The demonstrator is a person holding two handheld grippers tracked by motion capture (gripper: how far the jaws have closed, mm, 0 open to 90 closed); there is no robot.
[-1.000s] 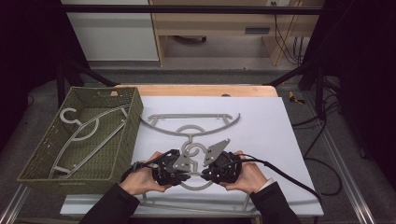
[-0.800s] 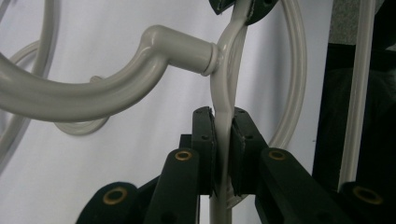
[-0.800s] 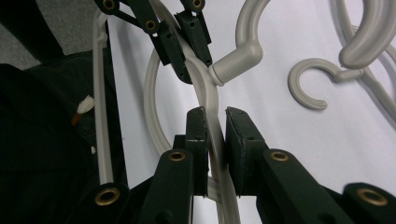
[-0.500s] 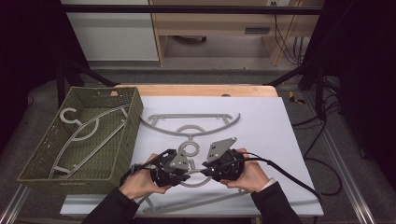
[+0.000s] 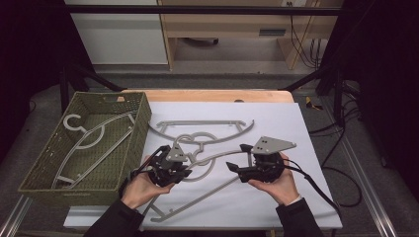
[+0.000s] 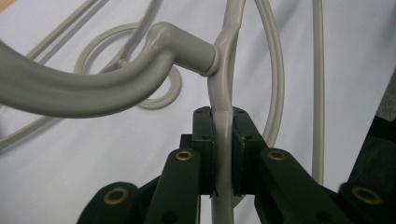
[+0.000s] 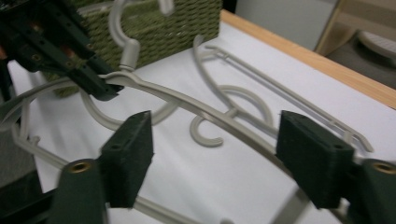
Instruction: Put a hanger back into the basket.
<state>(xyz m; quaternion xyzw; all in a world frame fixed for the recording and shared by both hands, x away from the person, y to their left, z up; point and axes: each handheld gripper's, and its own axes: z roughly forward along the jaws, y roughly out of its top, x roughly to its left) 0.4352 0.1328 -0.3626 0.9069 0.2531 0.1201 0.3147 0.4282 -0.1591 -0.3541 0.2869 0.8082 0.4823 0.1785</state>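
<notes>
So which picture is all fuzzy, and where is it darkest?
The right gripper view is fuzziest: its fingers and the hanger look smeared. The left gripper view is sharp at its fingers, soft farther off. The high view is darkest in its corners, around the lit white table.

High view sat above the near edge, looked forward and down over the whole white table [image 5: 276, 128], basket [image 5: 123, 143] at frame left. Left gripper view rode very close, faced along its jaws at a grey hanger [image 6: 219, 79] mid-frame. Right gripper view sat close and low, faced across the table toward the basket [image 7: 187, 23] at upper left. All three shared the hangers on the white surface.
</notes>
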